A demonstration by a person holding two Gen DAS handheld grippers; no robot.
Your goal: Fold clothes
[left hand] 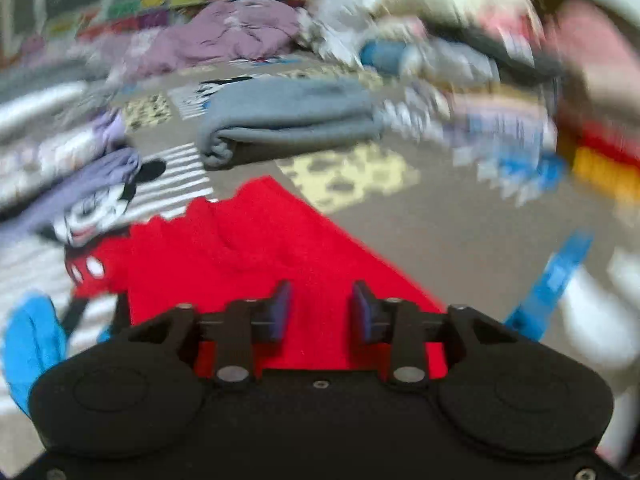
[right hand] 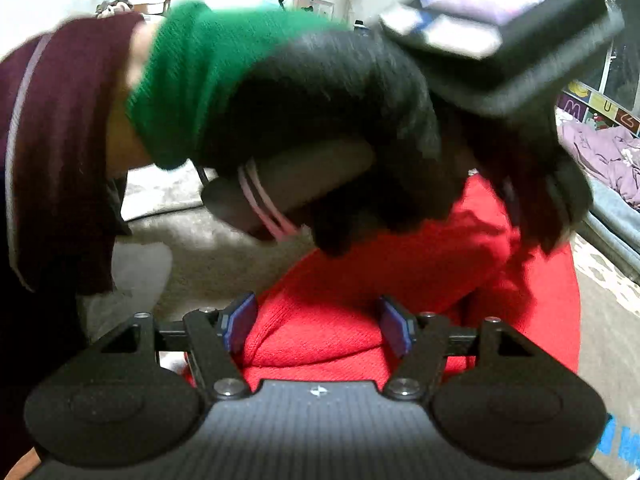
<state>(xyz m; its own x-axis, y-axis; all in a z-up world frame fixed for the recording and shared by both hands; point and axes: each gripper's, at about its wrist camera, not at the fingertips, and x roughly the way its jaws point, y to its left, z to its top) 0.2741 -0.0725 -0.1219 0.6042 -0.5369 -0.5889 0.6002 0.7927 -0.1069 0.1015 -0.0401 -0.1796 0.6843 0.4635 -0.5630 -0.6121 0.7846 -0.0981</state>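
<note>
Below, on a grey patterned rug, our red knitted garment lies spread with one corner pointing away from us, as both handheld tools work over it. Seen from the left wrist, the left gripper hangs over the near part of the red knit with its blue pads a moderate gap apart; only the cloth beneath shows between them and they pinch nothing. From the right wrist, the right gripper stands wider, its jaws straddling a raised fold of the same red garment; the fold sits between the pads, yet we cannot tell whether they press on it. Above that fold, our black-gloved hand, with a green knitted cuff and a maroon sleeve behind it, carries the other tool across the picture. Beyond the red garment in the left view, a folded grey fleece garment rests on the rug, well apart from it. Further back a crumpled lilac garment lies near the room's edge, and a blurred heap of mixed clothes fills the upper right.
</note>
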